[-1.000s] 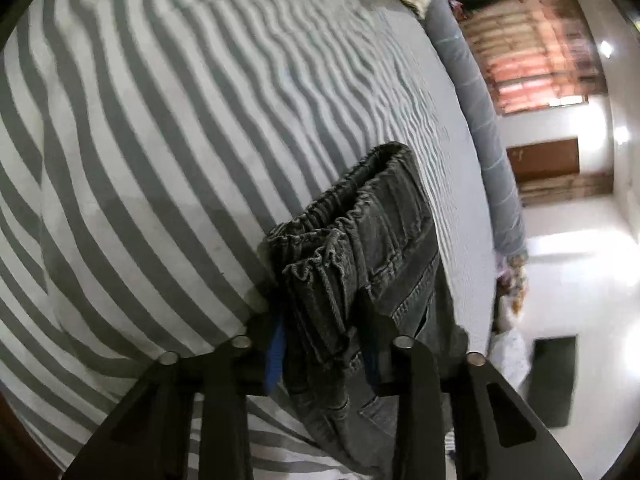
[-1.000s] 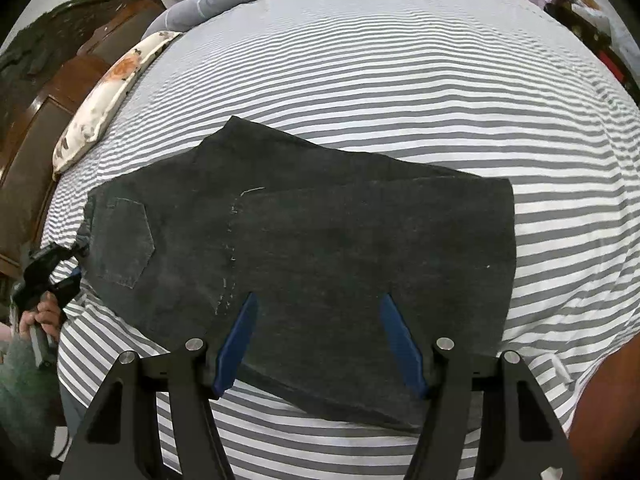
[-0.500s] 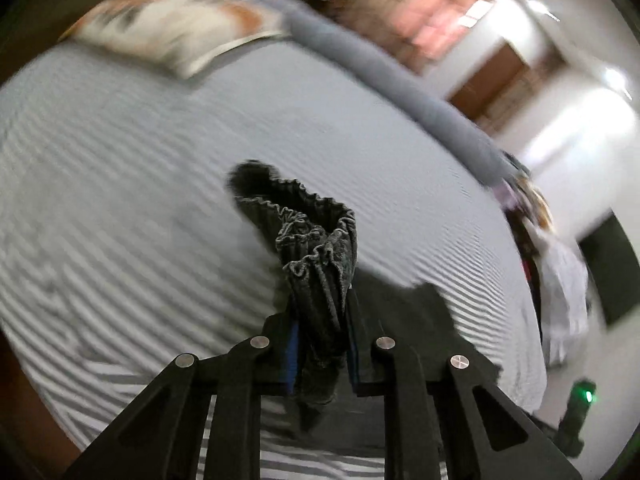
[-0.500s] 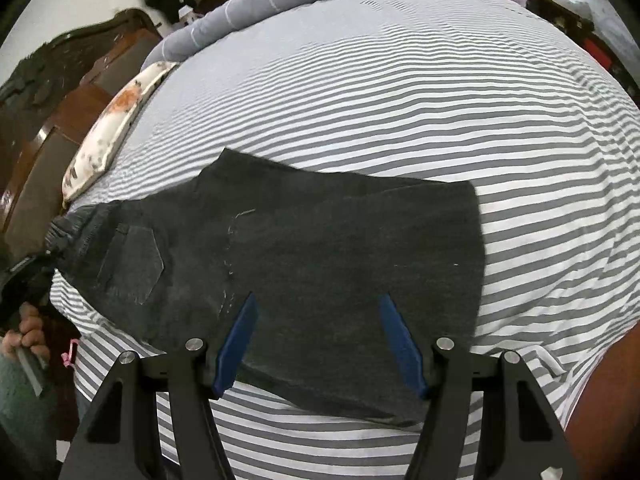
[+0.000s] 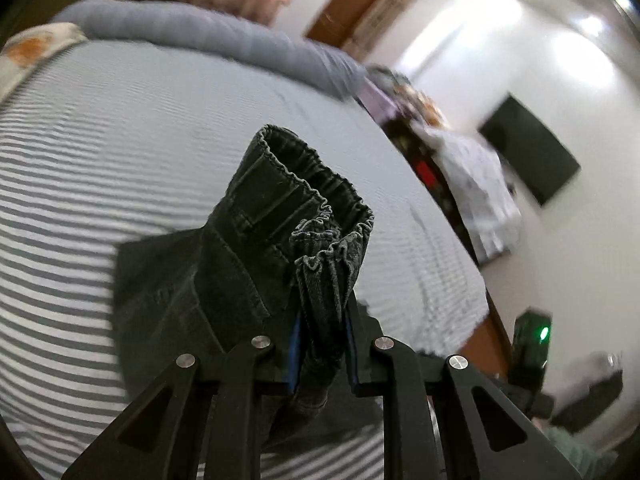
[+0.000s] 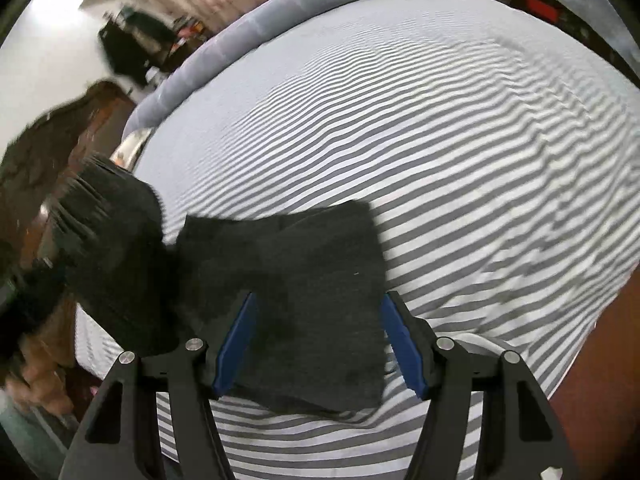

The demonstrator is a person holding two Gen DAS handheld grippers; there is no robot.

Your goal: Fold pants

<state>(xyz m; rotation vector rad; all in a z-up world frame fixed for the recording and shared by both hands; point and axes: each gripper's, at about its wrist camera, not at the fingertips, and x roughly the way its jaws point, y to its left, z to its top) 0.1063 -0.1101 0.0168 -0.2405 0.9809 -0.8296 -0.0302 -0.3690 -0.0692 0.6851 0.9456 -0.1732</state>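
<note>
Dark grey denim pants lie partly folded on a grey-and-white striped bed. My left gripper is shut on the bunched elastic waistband and holds it lifted above the bed, the rest of the pants trailing down to the sheet. In the right wrist view the raised waistband shows at the left, blurred. My right gripper stands open low over the flat folded part, its blue pads apart with cloth beneath them; touch cannot be told.
A grey bolster runs along the bed's far edge and a floral pillow lies at the left. Piled laundry and dark furniture stand beyond the bed's right side. A hand shows at the lower left.
My left gripper has lifted the waistband and carried it across over the flat part of the pants, rolling as it went. My right gripper shifted along the folded cloth, still open.
</note>
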